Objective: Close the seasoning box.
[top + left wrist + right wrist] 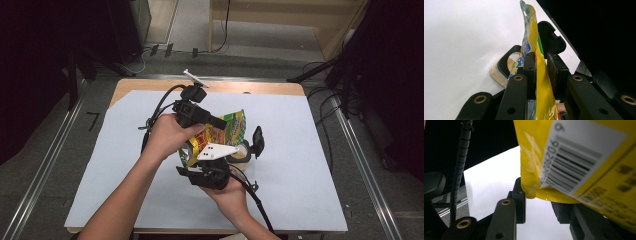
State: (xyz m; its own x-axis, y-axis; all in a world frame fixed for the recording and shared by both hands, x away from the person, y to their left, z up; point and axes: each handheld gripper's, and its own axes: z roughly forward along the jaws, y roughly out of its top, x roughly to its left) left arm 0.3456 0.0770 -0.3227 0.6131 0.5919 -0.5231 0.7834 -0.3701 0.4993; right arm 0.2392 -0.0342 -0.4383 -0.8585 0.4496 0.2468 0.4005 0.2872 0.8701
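While both hands meet mid-desk point(300, 150) in the high view, the bag point(231, 127) hangs between them. Left gripper view: left hand-held gripper point(541, 72) clamps the bag point(541, 90). Right gripper view: right hand-held gripper point(540, 207) narrow, its grip on the bag point(579, 157) unclear.

Glossy plastic snack bag point(231, 129), matt white paper sheet point(300, 150), wood table point(260, 88).

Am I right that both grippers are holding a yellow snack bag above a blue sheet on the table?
Not quite: the sheet is white, not blue, as the high view shows. The rest holds: the left gripper and the right gripper both hold the yellow snack bag above the table.
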